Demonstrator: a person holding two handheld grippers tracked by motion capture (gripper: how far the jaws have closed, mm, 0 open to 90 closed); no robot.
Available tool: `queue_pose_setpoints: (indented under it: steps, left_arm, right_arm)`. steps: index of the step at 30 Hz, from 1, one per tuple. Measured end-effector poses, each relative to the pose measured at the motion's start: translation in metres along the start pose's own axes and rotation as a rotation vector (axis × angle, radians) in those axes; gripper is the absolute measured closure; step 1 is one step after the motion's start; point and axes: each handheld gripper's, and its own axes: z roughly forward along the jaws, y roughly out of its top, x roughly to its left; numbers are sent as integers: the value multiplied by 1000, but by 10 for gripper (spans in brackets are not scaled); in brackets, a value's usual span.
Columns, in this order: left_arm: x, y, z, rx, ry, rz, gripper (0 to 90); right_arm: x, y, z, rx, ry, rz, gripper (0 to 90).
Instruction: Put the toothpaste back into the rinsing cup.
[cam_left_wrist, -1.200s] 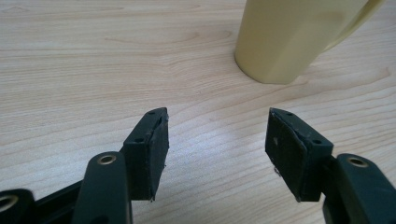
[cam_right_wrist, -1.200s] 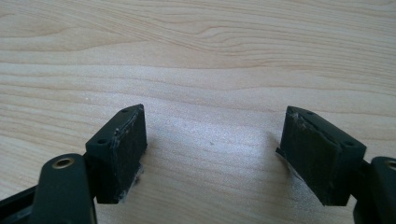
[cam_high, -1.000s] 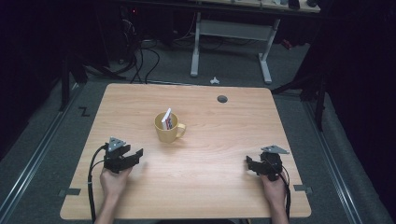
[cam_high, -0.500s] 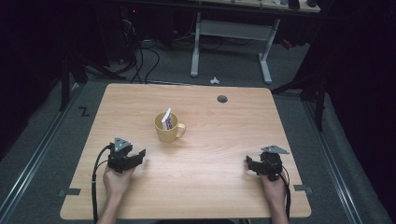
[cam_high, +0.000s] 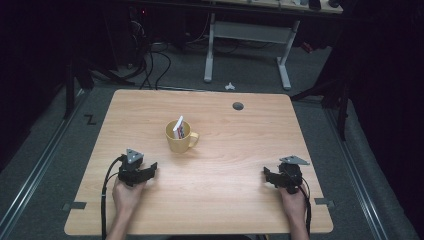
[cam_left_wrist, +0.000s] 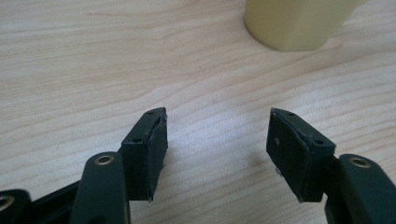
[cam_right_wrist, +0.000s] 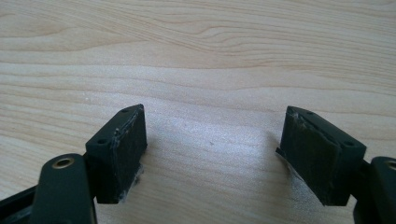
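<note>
Left gripper, jaws apart and empty, aims at the yellow mug holding packets, likely lining up a grab; right gripper rests well to the right, jaws apart too.

a light wooden table with rounded corners and a round cable hole near its far edge stands on grey carpet in a dim room. beyond it, the white legs of a second desk rise into shadow, with black cables looped on the floor to the left. metal rails run along the floor on both sides. light falls mainly on the tabletop.
</note>
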Motion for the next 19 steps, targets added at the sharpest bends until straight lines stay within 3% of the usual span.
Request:
queue_pose_setpoints:
  steps: [5, 19]
  left_arm:
    - [-3, 0, 1, 7, 20, 24, 367]
    - [-3, 0, 1, 10, 22, 16, 344]
  right_arm:
    - [0, 0, 0, 0, 0, 0, 228]
    - [0, 0, 0, 1, 0, 3, 229]
